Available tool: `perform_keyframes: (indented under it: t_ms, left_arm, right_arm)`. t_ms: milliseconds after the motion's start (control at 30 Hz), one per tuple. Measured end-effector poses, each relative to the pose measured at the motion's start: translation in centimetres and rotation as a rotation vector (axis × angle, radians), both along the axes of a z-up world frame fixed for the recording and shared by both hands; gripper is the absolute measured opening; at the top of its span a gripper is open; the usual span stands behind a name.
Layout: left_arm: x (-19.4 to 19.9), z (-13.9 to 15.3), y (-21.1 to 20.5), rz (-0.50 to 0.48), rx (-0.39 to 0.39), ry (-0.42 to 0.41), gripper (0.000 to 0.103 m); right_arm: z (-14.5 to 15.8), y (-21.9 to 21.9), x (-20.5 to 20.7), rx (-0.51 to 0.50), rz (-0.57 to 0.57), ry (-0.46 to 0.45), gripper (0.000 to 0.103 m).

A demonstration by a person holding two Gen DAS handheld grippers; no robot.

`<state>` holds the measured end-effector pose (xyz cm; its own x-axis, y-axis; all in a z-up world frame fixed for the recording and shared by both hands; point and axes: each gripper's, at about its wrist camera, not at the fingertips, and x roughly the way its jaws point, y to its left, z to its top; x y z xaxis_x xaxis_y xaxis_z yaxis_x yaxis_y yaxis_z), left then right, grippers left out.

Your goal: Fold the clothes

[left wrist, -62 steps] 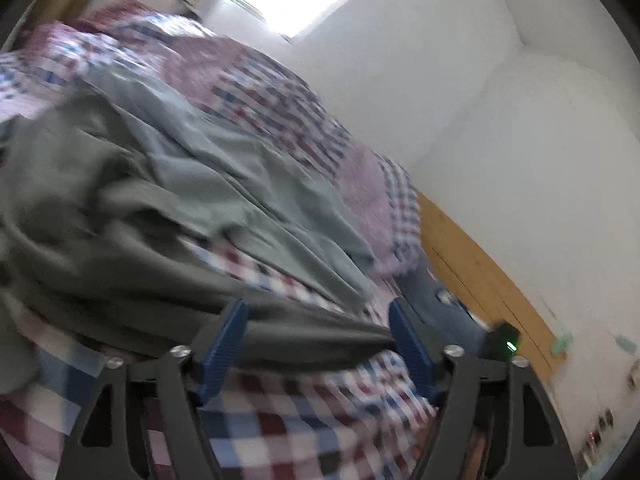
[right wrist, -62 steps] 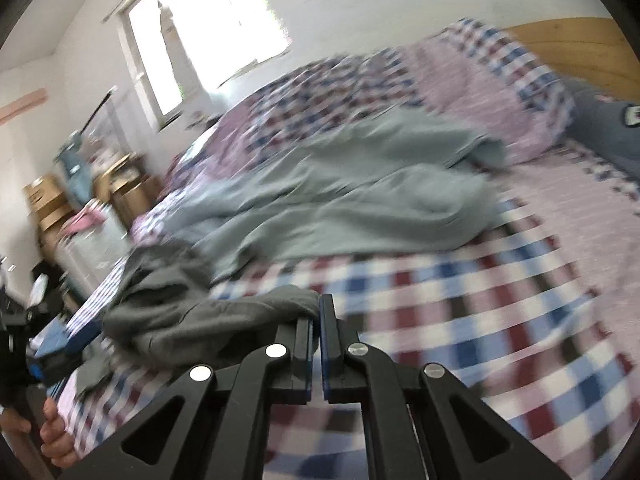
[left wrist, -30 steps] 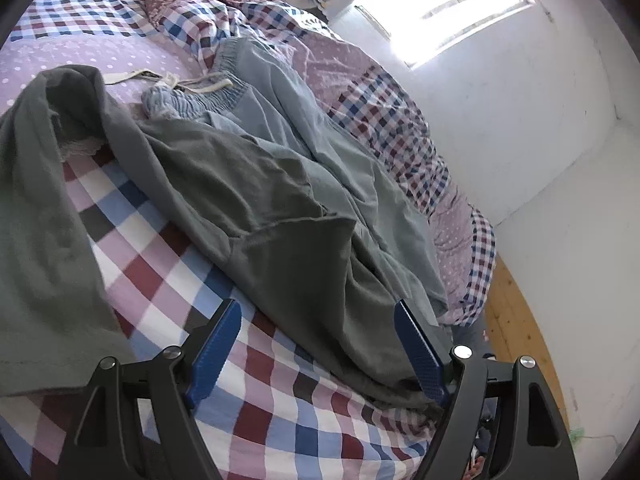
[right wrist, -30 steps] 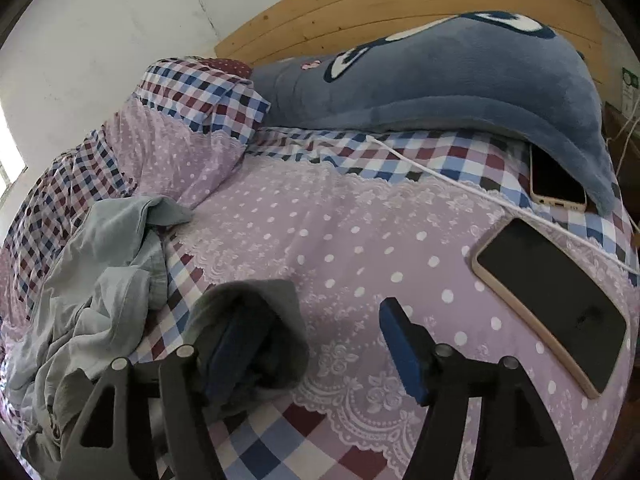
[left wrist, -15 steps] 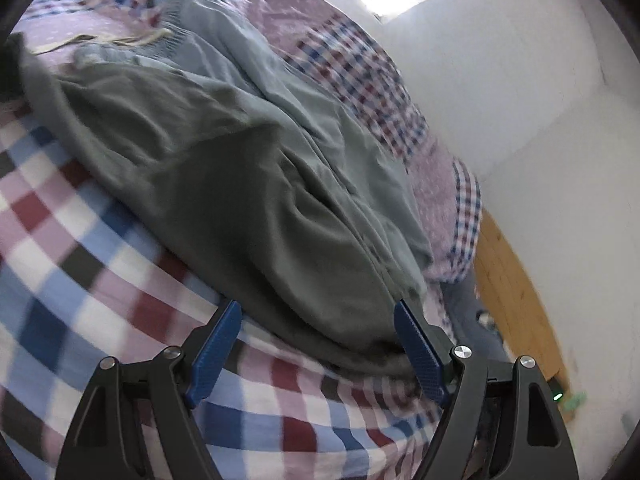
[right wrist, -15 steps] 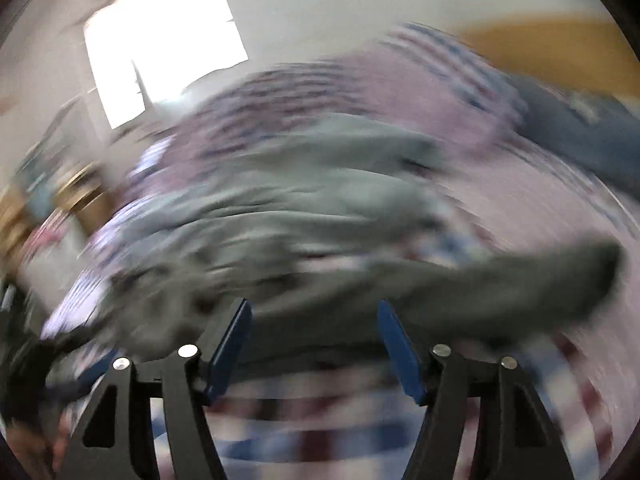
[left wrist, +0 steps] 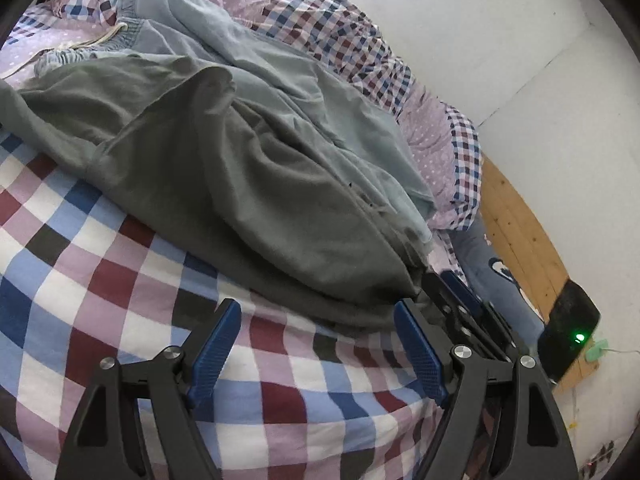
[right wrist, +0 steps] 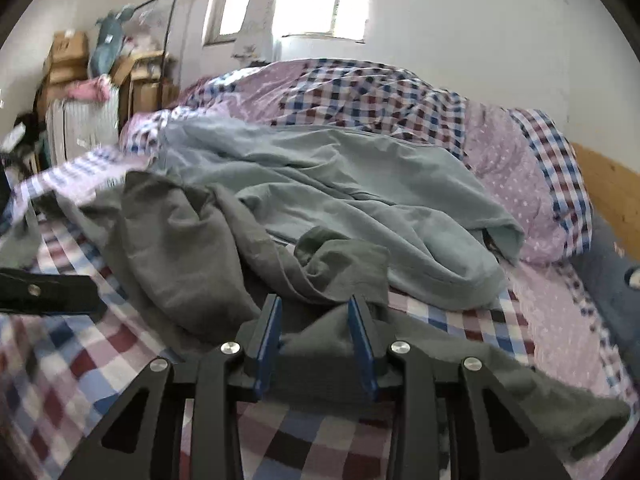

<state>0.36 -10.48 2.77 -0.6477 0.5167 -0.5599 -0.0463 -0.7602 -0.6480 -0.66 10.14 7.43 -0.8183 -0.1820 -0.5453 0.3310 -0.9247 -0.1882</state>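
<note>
The dark grey garment (left wrist: 224,184) lies crumpled on the checked bedcover (left wrist: 100,280), partly over the pale blue trousers (right wrist: 360,184). The right gripper (right wrist: 316,332) has its jaws narrowed around a bunch of the grey cloth, probably to lift an edge and spread it flat. The left gripper (left wrist: 316,344) stands wide with nothing between its jaws, just beside the garment's hem. No brand or writing can be read
</note>
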Motion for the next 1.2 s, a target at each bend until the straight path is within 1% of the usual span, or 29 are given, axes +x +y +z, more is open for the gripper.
perform_keyframes:
  t_ms: [67,133,267,367,400,433,500,567,633,667,733,833,967,1000,1067,1133,1167,1200]
  left_arm:
    - [0.0,-0.1,-0.3,-0.003,-0.004,-0.011,0.082]
    - [0.1,-0.1,-0.6,-0.006,-0.008,-0.020,0.082]
    - [0.2,0.0,-1.3,-0.007,-0.014,-0.022,0.082]
    - [0.2,0.0,-1.9,0.006,0.002,-0.026,0.082]
    - [0.3,0.0,-2.2,0.010,0.013,-0.027,0.082]
    - [0.3,0.0,-2.4,0.013,0.021,-0.028,0.082]
    - [0.4,0.0,-2.8,0.018,0.038,-0.028,0.082]
    - [0.3,0.1,-3.1,0.020,0.047,-0.025,0.082]
    - [0.3,0.3,-3.3,0.024,0.048,-0.018,0.082]
    - [0.3,0.4,-3.3,0.027,0.046,-0.014,0.082]
    - [0.3,0.6,-3.3,0.026,0.039,-0.006,0.082]
    - [0.1,0.9,-3.1,0.020,0.029,0.004,0.082]
    - [0.0,1.0,-2.5,0.014,0.047,0.010,0.082]
    - [0.0,1.0,-2.3,0.012,0.051,0.012,0.082]
    - [0.0,1.1,-2.1,0.009,0.060,0.015,0.082]
    - [-0.1,1.1,-1.6,0.001,0.066,0.016,0.082]
    - [-0.1,1.2,-1.3,-0.006,0.060,0.018,0.082]
    - [-0.1,1.2,-1.0,-0.012,0.054,0.020,0.082]
  right_arm:
    - [-0.5,-0.7,-0.7,0.047,0.003,0.000,0.038]
    - [-1.1,-1.5,-1.3,0.098,0.004,-0.005,0.047]
    - [-1.9,-2.5,-1.9,0.160,-0.001,-0.001,0.049]
    - [-2.2,-2.9,-2.0,0.182,0.000,-0.006,0.048]
    - [-2.2,-2.8,-2.0,0.178,-0.003,-0.005,0.043]
    - [-2.1,-2.6,-2.0,0.167,-0.006,-0.006,0.032]
    - [-1.9,-2.1,-1.9,0.134,-0.007,-0.012,0.019]
    - [-1.5,-1.7,-1.5,0.092,0.004,-0.020,0.017]
    - [-1.2,-1.4,-1.0,0.056,0.022,-0.029,0.008]
    - [-1.0,-1.5,-0.7,0.046,0.040,-0.034,0.007]
    - [-0.6,-1.7,0.0,0.024,0.096,-0.041,0.001]
    - [0.1,-2.2,1.2,0.015,0.164,-0.041,0.001]
    - [0.7,-2.0,2.2,0.029,0.171,-0.026,0.001]
    - [0.6,-1.8,2.2,0.040,0.159,-0.022,0.001]
    - [0.3,-1.4,1.8,0.079,0.121,-0.012,0.009]
    - [0.0,-1.1,1.4,0.115,0.091,-0.003,0.046]
    - [-0.1,-1.2,1.2,0.124,0.090,0.001,0.049]
    - [-0.2,-1.3,1.0,0.132,0.089,0.005,0.050]
